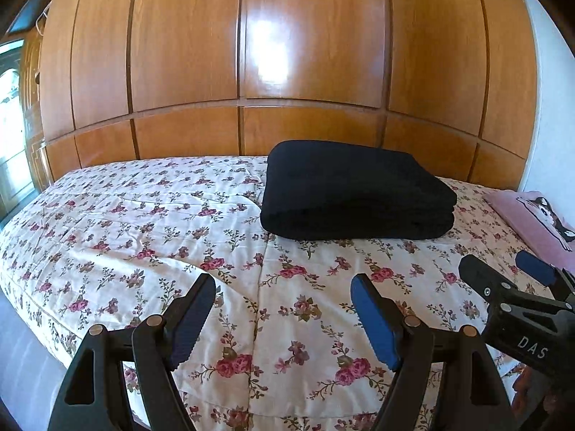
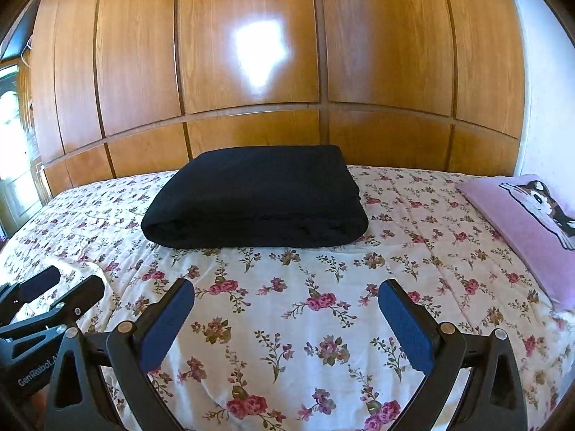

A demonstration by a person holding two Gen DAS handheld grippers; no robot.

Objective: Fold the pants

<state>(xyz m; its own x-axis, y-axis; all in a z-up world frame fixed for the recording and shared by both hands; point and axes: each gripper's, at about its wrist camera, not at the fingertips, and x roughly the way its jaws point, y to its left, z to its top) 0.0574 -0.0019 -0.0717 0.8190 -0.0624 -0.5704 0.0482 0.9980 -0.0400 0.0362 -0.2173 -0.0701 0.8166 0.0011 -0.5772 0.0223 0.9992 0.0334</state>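
The black pants lie folded in a thick neat stack on the floral bedspread, towards the far side of the bed; they also show in the right wrist view. My left gripper is open and empty, held above the bedspread short of the stack. My right gripper is open and empty, also short of the stack. It shows at the right edge of the left wrist view. The left gripper shows at the left edge of the right wrist view.
A pink pillow with a cat picture lies at the right end of the bed. A glossy wooden wardrobe stands right behind the bed. A window is at the far left.
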